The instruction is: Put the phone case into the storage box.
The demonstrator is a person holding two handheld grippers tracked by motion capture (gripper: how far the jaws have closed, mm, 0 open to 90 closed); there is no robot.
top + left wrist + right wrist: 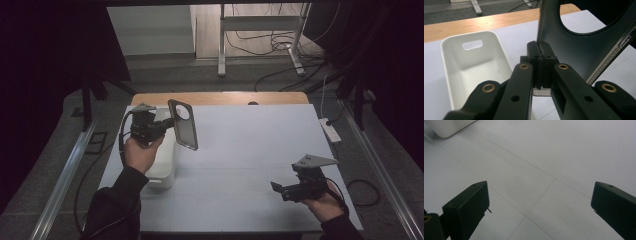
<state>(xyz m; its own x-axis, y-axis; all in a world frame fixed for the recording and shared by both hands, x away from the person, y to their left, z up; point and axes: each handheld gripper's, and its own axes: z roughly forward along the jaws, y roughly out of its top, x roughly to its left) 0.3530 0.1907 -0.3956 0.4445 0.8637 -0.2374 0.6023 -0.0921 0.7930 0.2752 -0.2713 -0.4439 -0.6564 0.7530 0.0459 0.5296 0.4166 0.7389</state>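
Surface [250,150]: white, gridded with thin seams, wooden strip along the far edge.

White bin [165,155]: on the surface at the left side, open top up, handle slot in the far end wall. Partly covered in the high view by the left hand [140,152]; interior fully seen in the left gripper view [471,67], bare inside.

Phone case [183,124]: dark, thin, with a large round camera opening near the top end. Held in the air above the surface, just beside the bin's far right corner. Long axis near upright, tilted slightly, round opening uppermost. Side-button ridges along one edge seen in the left gripper view [584,47], not resolved in the high view.

Left hand-held gripper [167,126]: jaws together, clamped on the lower edge of the phone case; pads [535,56] pressed on it from both faces.

Right hand-held gripper [276,188]: low over the near right part of the surface, well apart from the case, pointing left. Jaws spread wide, nothing between them; bare surface between the pads [469,205] in the right gripper view, bin corner at upper left.
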